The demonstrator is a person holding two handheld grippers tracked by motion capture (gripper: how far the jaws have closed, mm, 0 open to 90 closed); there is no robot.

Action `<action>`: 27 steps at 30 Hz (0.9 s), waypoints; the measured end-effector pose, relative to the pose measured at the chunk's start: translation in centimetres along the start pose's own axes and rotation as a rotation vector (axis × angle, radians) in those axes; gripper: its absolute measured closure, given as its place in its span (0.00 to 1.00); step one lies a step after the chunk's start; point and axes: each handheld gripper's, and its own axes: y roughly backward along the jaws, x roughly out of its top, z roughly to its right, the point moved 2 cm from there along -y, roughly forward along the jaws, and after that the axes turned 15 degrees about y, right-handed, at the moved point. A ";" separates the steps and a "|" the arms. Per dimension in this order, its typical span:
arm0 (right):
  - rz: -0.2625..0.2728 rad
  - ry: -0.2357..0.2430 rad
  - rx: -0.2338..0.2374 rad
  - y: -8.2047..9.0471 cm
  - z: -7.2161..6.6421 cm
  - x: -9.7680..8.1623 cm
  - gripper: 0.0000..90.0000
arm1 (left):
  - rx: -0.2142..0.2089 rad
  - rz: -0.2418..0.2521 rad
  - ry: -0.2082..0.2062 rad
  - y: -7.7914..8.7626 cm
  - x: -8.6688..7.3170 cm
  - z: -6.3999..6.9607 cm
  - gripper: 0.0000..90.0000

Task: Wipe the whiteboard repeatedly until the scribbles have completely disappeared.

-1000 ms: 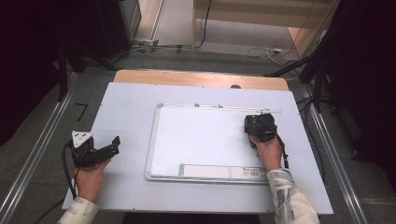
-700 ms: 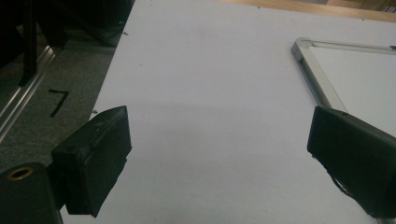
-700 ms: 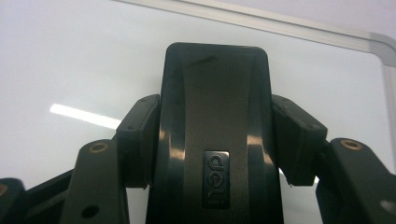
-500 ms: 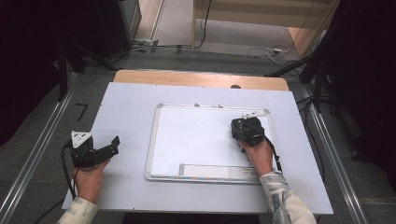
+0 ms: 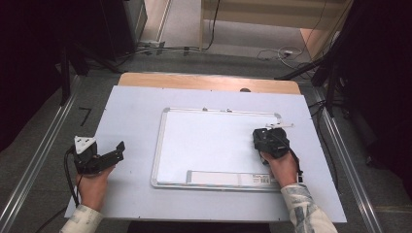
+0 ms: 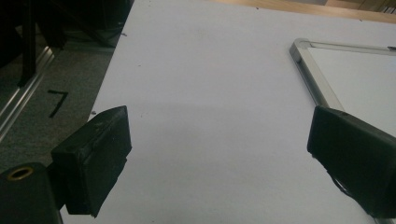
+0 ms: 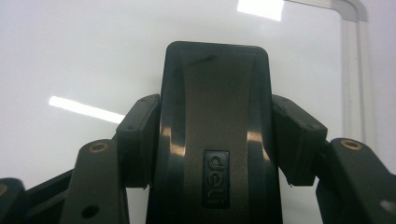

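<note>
On the left, my left gripper (image 5: 118,151) rests on the pale table sheet (image 5: 131,111), just beside the whiteboard's left edge. Its jaws stand wide apart with nothing between them; in the left gripper view I see bare sheet and the whiteboard's metal corner. The whiteboard (image 5: 209,141) lies flat in the middle of the sheet, its surface clean where I can see it. Further right, my right gripper (image 5: 266,138) is clamped on a black eraser (image 7: 215,121), both pads pressing its sides. The eraser sits against the board's right part, near the top right corner of the frame.
</note>
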 end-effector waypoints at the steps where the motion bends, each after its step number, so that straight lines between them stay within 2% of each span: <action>1: 0.001 -0.004 -0.006 0.0 0.3 -0.1 0.42 | 0.000 0.000 -0.001 0.0 0.0 0.0 0.08; 7: -0.006 -0.054 -0.032 -0.1 2.3 -0.7 0.42 | 0.001 -0.001 0.002 0.0 0.0 0.0 0.08; 14: -0.002 -0.099 -0.068 -1.0 3.8 0.0 0.42 | -0.001 -0.001 -0.004 -0.1 -0.1 0.1 0.08; 21: 0.000 -0.125 -0.084 -1.9 4.1 1.0 0.42 | 0.005 -0.008 -0.009 -0.3 -0.1 0.2 0.08; 27: 0.003 -0.106 -0.081 -2.7 3.6 2.1 0.42 | 0.011 -0.009 -0.008 -0.5 -0.1 0.1 0.08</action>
